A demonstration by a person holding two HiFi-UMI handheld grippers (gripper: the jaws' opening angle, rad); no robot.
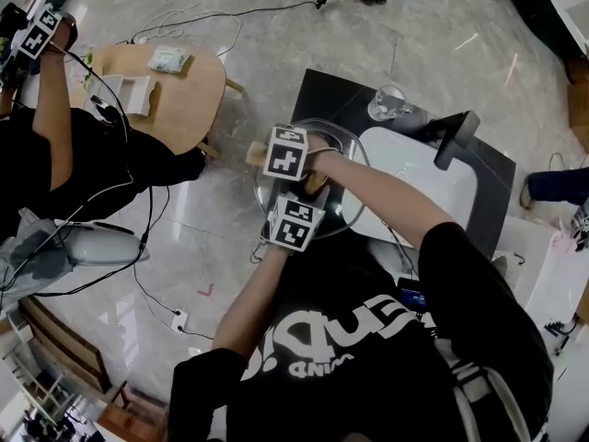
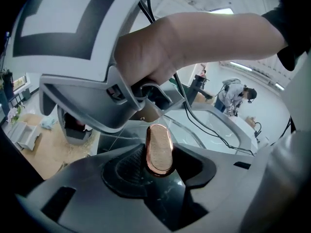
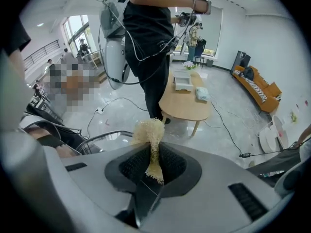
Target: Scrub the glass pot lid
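- The left tongs point(image 2: 158, 163) are clamped on the copper-coloured knob point(image 2: 158, 147) of the glass pot lid point(image 1: 347, 212). The knob stands upright between the two pads.
- The right tongs point(image 3: 153, 163) pinch a straw-coloured mesh scrubber point(image 3: 148, 136). Its frayed head sticks out past the jaw tips.
- In the head view the right tongs sit just beyond the left tongs, and both are over the lid.
- In the left gripper view the right tongs and the hand point(image 2: 160, 52) that holds them hang just above the knob.
- The lid's metal rim curves just left of the right tongs' jaws. I cannot tell whether the scrubber touches the glass.
- A white sink point(image 1: 419, 178) lies just to the right of both tongs.
- A wooden table point(image 3: 187, 106) stands well ahead of the right tongs' jaws.
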